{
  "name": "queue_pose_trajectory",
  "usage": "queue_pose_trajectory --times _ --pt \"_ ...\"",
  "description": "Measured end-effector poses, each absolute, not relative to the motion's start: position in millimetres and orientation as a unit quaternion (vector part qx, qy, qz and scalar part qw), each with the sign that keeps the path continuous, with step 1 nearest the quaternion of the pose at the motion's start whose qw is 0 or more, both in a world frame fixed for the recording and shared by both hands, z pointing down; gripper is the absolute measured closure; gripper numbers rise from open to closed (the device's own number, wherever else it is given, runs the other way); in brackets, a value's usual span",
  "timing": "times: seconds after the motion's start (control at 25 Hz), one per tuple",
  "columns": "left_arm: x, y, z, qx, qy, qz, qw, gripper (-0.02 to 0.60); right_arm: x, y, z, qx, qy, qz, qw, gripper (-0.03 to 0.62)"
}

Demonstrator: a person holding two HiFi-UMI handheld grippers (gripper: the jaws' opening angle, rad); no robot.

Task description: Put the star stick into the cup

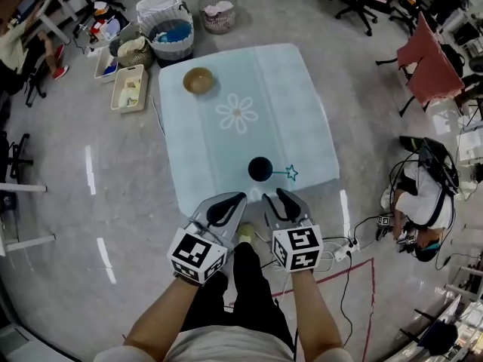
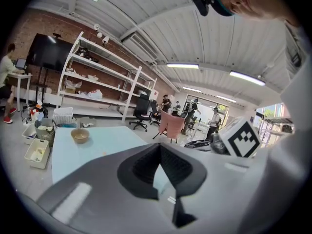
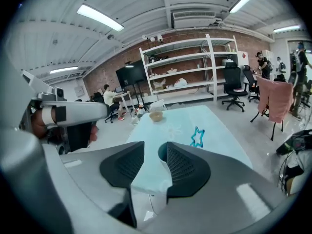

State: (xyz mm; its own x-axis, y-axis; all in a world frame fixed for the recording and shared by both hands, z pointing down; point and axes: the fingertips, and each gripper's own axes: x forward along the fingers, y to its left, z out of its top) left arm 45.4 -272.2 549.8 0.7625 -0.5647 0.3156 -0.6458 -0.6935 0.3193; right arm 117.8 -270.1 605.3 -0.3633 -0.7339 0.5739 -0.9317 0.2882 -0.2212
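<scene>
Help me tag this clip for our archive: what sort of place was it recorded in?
Most likely a shared lab or workshop-style office, not a home: long white shelves stand against a brick wall, office chairs stand around, and strip lights run overhead.

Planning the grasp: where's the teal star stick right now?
Head view: the teal star stick lies at the pale blue table's near edge, right side, its star just right of the dark round cup.

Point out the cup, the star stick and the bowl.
cup (image 1: 259, 169): head view, its dark inside.
star stick (image 1: 284, 173): head view, where the shaft meets the star.
bowl (image 1: 198, 80): head view, its inside.
</scene>
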Motion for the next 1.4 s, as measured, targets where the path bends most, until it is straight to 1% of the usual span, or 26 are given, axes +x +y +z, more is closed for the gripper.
queue_pose_trajectory --times 0.44,1.04,1.12,1.24,1.28,1.32,1.4 --pt "11.3 -240.9 480.3 0.920 -0.326 0.076 0.202 0.577 98.6 -232.3 493.3 0.573 -0.787 0.198 0.119 0.447" --pt "-13.6 -202.7 390.5 0.934 -0.316 0.037 0.161 0.577 63.7 -191.6 373.0 0.582 -0.802 0.127 0.027 0.449" --pt "-15.8 -200.0 377.5 0.936 -0.316 0.029 0.154 0.575 60.7 -187.2 357.9 0.585 -0.803 0.113 0.019 0.487" --pt "-21.9 -194.6 360.0 0.937 -0.316 0.020 0.146 0.577 54.6 -179.0 338.1 0.587 -0.803 0.097 0.011 0.487" --pt "-22.9 -192.7 355.5 0.938 -0.316 0.017 0.144 0.575 53.8 -176.1 332.4 0.589 -0.803 0.091 0.008 0.497" --pt "-23.3 -191.2 351.1 0.938 -0.315 0.013 0.141 0.575 53.4 -173.8 326.9 0.591 -0.802 0.084 0.004 0.524" --pt "-23.6 -188.3 340.7 0.940 -0.313 0.006 0.133 0.575 52.3 -170.5 315.8 0.594 -0.801 0.072 -0.005 0.546"
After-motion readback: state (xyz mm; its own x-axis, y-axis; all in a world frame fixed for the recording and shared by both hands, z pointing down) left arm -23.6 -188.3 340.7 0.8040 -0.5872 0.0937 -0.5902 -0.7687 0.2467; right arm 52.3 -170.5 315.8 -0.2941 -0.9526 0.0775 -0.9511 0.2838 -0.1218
